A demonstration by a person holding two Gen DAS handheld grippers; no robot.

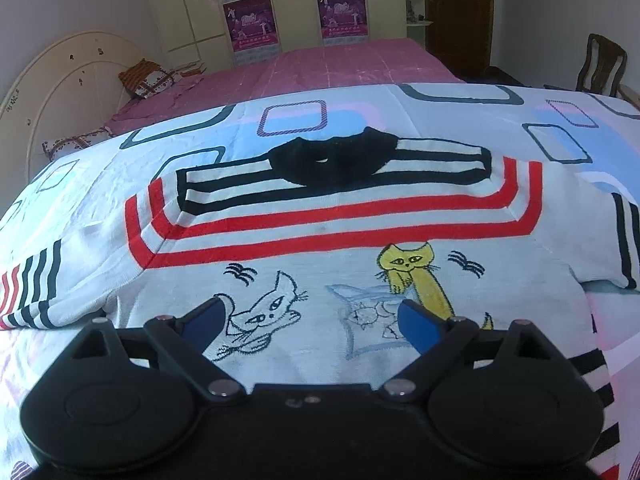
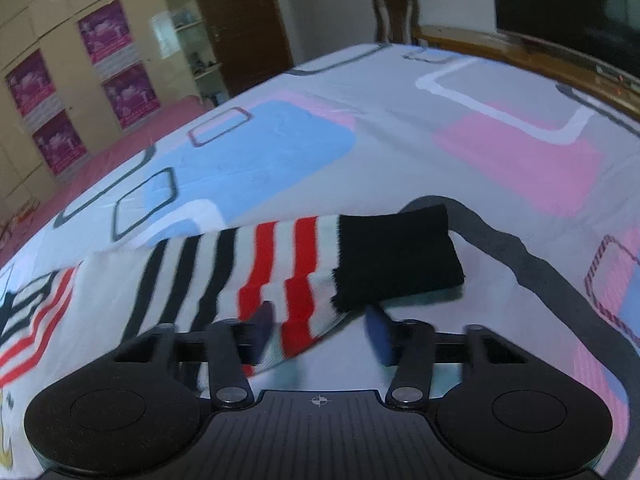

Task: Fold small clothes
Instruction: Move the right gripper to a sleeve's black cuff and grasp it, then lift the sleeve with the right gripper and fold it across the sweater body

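A small white sweater (image 1: 320,236) lies flat on the patterned bedsheet (image 1: 560,148), with a black collar (image 1: 332,164), red and black stripes and cat drawings on its chest. My left gripper (image 1: 314,314) hovers over the cats, jaws wide open and nothing between them. In the right wrist view one striped sleeve (image 2: 280,264) with a black cuff (image 2: 396,252) stretches across the sheet (image 2: 360,140). My right gripper (image 2: 320,326) stands half open at the sleeve's near edge. Cloth lies between its blue fingers; the right finger (image 2: 378,330) shows a gap to it.
Beyond the sheet is a pink bed (image 1: 340,64) with a cream headboard (image 1: 60,80) and pillows. Cream wardrobes (image 1: 200,8) with pink posters line the far wall. A wooden chair (image 1: 602,64) and a wooden bed rail (image 2: 520,52) stand at the right.
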